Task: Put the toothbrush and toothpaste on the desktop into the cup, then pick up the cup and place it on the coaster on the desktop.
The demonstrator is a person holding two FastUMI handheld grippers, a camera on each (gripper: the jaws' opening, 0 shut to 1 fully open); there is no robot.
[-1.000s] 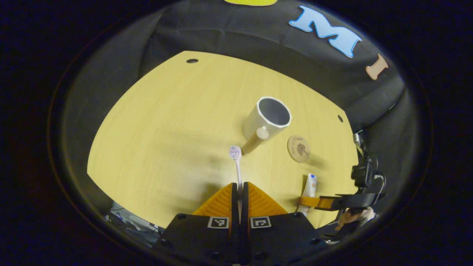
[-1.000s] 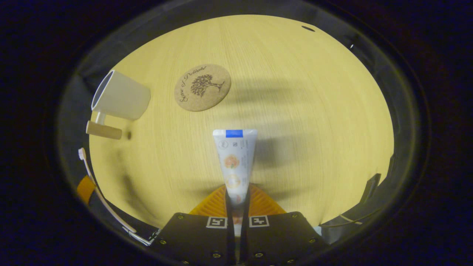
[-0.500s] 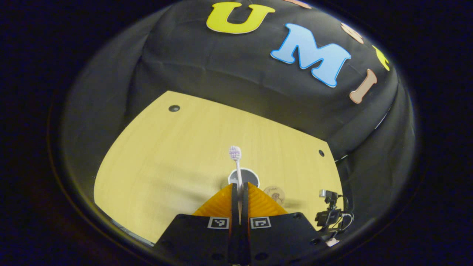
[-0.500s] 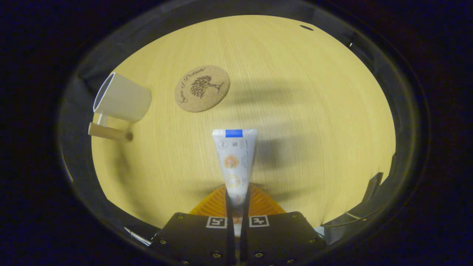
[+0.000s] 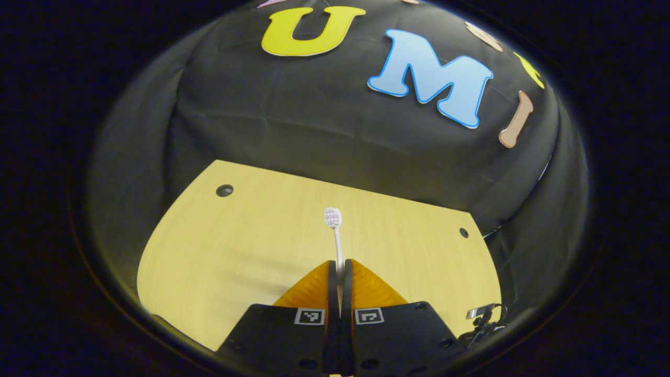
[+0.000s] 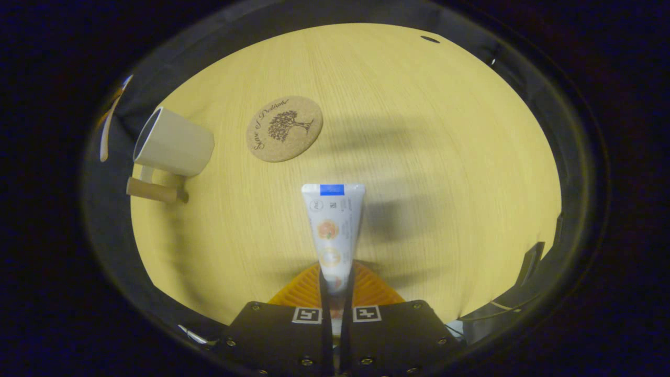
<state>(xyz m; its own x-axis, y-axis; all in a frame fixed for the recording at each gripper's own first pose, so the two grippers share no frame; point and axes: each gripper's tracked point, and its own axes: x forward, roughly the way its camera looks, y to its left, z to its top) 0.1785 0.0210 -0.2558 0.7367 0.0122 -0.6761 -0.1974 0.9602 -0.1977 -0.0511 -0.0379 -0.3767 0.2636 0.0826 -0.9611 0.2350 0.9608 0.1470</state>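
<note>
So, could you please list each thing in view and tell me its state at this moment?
Left gripper: jaws shut on the toothbrush.
Toothbrush: held, bristle head pointing away from the gripper.
Right gripper: jaws shut on the toothpaste.
Toothpaste: held above the desktop, crimped end forward.
Cup: on the desktop, nothing seen at its mouth.
Coaster: flat, bare.
Desktop: bears cup and coaster.

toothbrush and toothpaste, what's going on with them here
A person holds a gripper in each hand. The left gripper is shut on the toothbrush, bristles pointing away above the desktop. The right gripper is shut on the toothpaste. The cup stands with nothing visible in it, beside the bare coaster. Nothing has gone into the cup yet.
</note>
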